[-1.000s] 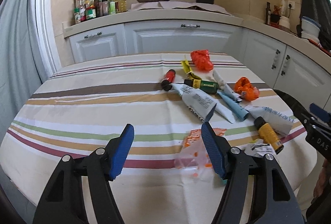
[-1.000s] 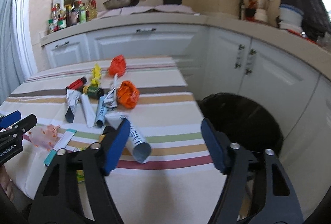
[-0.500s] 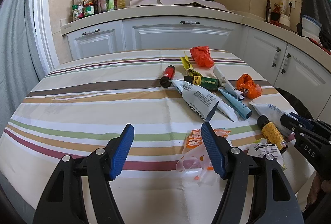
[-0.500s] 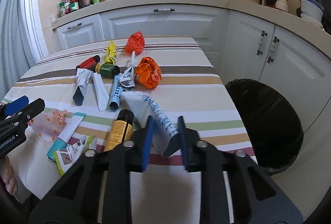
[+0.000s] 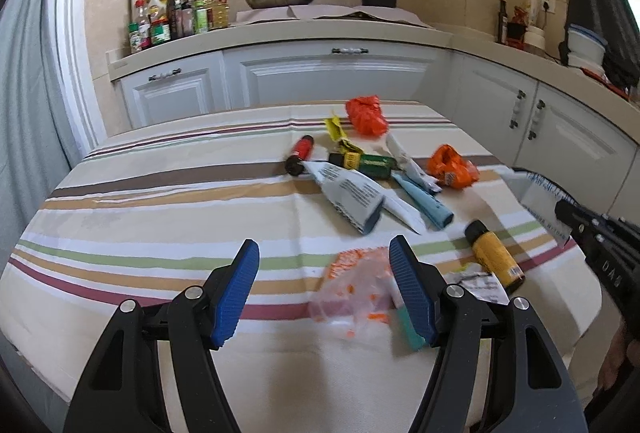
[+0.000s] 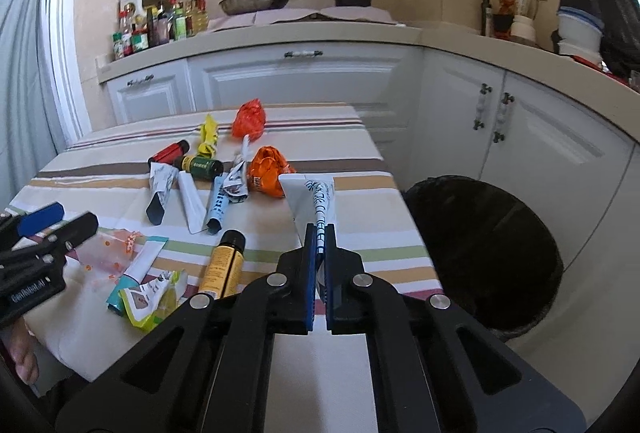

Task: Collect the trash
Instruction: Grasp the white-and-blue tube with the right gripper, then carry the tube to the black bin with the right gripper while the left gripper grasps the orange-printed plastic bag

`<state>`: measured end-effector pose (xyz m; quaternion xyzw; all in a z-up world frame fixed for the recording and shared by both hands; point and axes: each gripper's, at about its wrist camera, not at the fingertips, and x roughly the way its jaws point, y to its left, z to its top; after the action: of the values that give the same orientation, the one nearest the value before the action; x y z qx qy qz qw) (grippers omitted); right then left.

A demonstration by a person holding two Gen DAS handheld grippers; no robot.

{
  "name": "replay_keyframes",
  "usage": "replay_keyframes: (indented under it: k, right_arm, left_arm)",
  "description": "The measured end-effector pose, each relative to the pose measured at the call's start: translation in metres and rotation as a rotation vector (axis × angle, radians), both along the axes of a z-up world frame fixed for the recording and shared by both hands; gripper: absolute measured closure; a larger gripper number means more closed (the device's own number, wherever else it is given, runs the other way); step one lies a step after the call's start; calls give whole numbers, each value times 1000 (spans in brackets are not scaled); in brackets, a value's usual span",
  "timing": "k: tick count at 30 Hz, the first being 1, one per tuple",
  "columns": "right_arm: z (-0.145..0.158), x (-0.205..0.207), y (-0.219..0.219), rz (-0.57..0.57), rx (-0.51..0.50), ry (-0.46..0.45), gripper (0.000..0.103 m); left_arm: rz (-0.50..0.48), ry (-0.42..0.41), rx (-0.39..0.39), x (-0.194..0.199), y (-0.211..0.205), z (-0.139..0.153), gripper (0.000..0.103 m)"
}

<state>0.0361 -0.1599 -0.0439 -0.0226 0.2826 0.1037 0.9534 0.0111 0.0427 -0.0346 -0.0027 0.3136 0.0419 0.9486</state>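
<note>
right gripper (image 6: 319, 253) clamped tight on white printed tube (image 6: 316, 199), tube lifted over striped table (image 6: 360, 233) edge beside black bin (image 6: 492, 253), left gripper (image 5: 325, 287) jaws wide apart, empty, over clear orange-dotted wrapper (image 5: 354, 293)

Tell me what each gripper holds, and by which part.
The right gripper pinches the white tube by its near end. The left gripper holds nothing.

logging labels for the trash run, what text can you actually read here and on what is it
"GenRobot.AI": side of the left gripper body, seen from the right wrist.
"DAS": partly cut off, upside down, on the right gripper body, seen from the left wrist.
White tube in the right gripper: dark print, too blurred to read.
Yellow bottle, green bottle, orange wrapper, grey printed tube: print too small or blurred.
</note>
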Motion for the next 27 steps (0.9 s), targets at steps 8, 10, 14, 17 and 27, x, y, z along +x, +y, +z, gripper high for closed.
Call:
replay_keyframes:
  k: [8, 10, 14, 17, 27]
  right_arm:
    - [3, -12, -18, -42, 23, -20, 100]
    - [2, -14, -19, -45, 24, -20, 100]
    - [1, -15, -22, -53, 24, -20, 100]
    - [0, -15, -23, -58, 29, -17, 100]
    - [0, -13, -22, -64, 24, -23, 100]
  left_arm:
    - [-33, 33, 11, 1, -8, -12, 37]
    - [-56, 49, 6, 4, -10, -16, 39]
    - [-86, 61, -8, 4, -12, -21, 67]
    - [-114, 83, -27, 5, -13, -26, 93]
    - [-106, 40, -50, -3, -5, -17, 98]
